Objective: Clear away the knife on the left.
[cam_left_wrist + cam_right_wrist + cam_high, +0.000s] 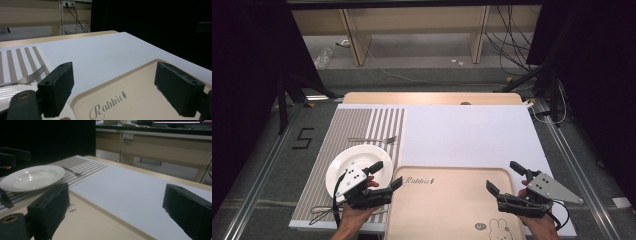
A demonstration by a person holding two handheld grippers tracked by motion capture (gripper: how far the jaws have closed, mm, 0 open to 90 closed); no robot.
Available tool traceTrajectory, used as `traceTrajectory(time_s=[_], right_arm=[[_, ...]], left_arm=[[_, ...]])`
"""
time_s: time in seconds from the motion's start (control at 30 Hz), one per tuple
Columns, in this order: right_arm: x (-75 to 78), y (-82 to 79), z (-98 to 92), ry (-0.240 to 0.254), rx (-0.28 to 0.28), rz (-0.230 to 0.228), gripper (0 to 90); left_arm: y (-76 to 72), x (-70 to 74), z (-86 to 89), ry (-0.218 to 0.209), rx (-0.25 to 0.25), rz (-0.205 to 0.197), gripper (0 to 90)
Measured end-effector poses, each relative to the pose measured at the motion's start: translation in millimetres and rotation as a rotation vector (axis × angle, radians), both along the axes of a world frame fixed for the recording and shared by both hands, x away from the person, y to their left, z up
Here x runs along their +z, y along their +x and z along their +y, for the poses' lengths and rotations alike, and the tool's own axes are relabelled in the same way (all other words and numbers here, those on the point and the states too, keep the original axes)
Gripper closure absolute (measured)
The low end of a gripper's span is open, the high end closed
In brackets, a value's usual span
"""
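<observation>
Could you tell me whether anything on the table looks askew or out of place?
Nothing stands out: the white plate and fork lie tidily on the striped mat, and the beige tray sits square and empty.

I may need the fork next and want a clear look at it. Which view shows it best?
The high view: the whole fork lies flat on the striped mat, just beyond the plate. The left gripper view gives a close look at its tines alone. The right gripper view shows it small and dim behind the plate.
</observation>
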State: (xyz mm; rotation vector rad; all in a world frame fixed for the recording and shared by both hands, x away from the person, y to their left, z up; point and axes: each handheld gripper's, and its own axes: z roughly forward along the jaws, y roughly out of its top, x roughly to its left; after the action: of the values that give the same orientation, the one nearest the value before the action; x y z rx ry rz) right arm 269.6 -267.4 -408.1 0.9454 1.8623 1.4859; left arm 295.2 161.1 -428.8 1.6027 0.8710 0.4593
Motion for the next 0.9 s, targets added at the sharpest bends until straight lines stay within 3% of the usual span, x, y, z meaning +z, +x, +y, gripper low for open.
traceTrajectory(time_s=[0.37, 0.63, 0.9], right_arm=[[-0.2, 0.2, 0.3, 0.003, 0.003, 0.001, 8.1], [0.0, 0.2, 0.0, 0.015, 0.010, 0.000, 8.4], [-0.1, 0.6, -0.8, 0.017, 0.010, -0.003, 8.6]], left_arm=[[1.1, -0.2, 1.2, -0.002, 0.004, 0.006, 15.7], [4.7, 0.5, 5.5, -0.017, 0.003, 0.041, 15.7], [7.8, 3.1, 9.6, 0.029, -0.028, 0.052, 15.8]])
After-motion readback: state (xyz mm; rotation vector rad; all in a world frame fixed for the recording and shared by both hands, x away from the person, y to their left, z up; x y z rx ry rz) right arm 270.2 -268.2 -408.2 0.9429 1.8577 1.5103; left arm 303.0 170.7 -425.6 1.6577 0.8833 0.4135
